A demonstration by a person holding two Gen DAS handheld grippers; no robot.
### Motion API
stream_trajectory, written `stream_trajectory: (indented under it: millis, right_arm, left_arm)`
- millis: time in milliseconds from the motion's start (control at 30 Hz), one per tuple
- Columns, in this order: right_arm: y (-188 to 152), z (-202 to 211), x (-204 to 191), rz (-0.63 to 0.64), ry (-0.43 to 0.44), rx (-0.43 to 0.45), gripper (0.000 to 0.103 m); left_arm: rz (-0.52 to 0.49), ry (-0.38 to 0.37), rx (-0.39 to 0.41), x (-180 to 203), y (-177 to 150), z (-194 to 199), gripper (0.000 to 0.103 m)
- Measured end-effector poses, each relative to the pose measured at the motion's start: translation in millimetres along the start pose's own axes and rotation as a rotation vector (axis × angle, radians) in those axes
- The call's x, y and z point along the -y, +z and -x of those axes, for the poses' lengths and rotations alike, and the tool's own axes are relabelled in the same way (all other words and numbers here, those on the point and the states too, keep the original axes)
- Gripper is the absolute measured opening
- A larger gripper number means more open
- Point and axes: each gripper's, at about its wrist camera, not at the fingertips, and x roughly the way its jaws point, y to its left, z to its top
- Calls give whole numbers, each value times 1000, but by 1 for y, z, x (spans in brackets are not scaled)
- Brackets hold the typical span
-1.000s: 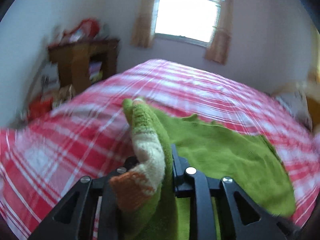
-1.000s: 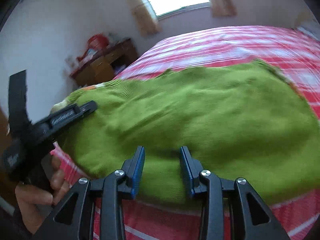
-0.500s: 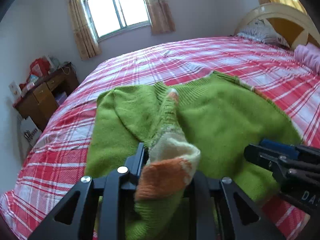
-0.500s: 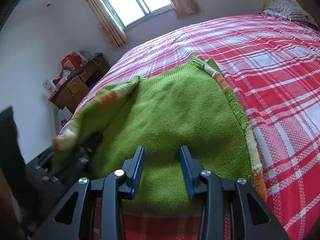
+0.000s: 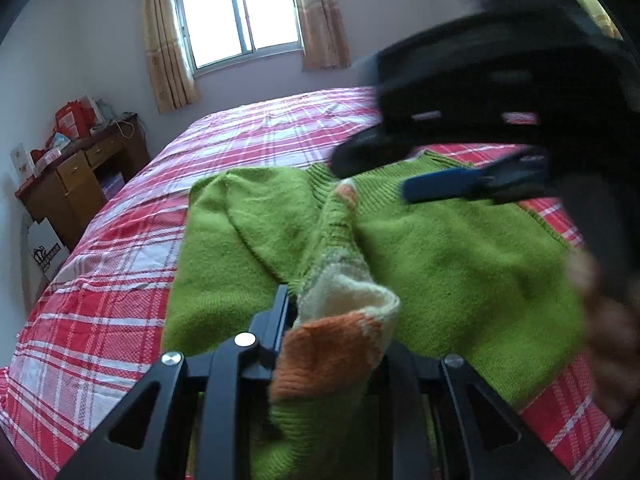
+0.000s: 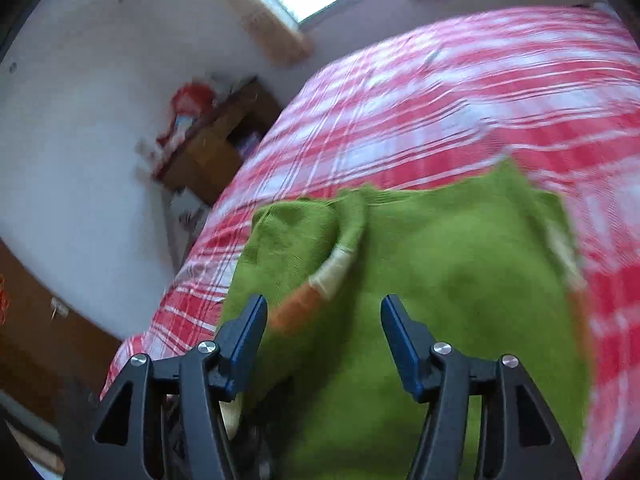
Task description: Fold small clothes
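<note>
Since the earlier frame my right gripper (image 6: pixel 323 344) has swung across from the sweater's hem toward the folded-in sleeve, and it now fills the upper right of the left wrist view as a dark blur. The green sweater (image 5: pixel 460 256) lies flat on the red plaid bed (image 5: pixel 120 248), spread through the centre and lower half of both views, with one sleeve brought over its body. That sleeve's orange and cream cuff (image 5: pixel 336 344) sits at the bottom centre of the left view, pinched in my left gripper (image 5: pixel 332 336), whose jaws are nearly closed on the knit. The right jaws are opening, and nothing is between them; they hover over the cloth just right of the cuff. I judge I'm mid sleeve-fold: next I should lay the cuff down flat, release it, and use the free right gripper to bring the other side in.
</note>
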Motion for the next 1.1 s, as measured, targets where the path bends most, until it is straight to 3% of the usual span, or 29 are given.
stream_trajectory:
  millis: [100, 200, 267, 300, 333, 467, 700, 800, 1100]
  right_arm:
    - [19, -42, 2, -15, -8, -105, 60]
    - [30, -67, -9, 59, -28, -141, 60]
    - [31, -78, -21, 144, -110, -140, 57]
    - [29, -81, -30, 195, -162, -132, 41]
    - [25, -85, -41, 267, -218, -126, 33]
    - [14, -79, -60, 407, -270, -76, 13]
    - [28, -20, -50, 367, -177, 16, 11]
    - [33, 0, -37, 357, -186, 28, 11]
    - [38, 50, 49, 215, -213, 45, 11]
  left_arm:
    - [10, -11, 2, -1, 0, 2, 22]
    - [15, -17, 2, 0, -1, 3, 23]
    - [22, -25, 1, 0, 0, 4, 23]
    - [25, -28, 0, 0, 0, 4, 23]
    - [27, -31, -1, 0, 0, 4, 23]
    - [38, -39, 3, -1, 0, 8, 23]
    - [73, -84, 52, 3, 9, 29, 22]
    - [34, -93, 76, 25, 20, 39, 22]
    - [-76, -175, 71, 112, 41, 31, 22]
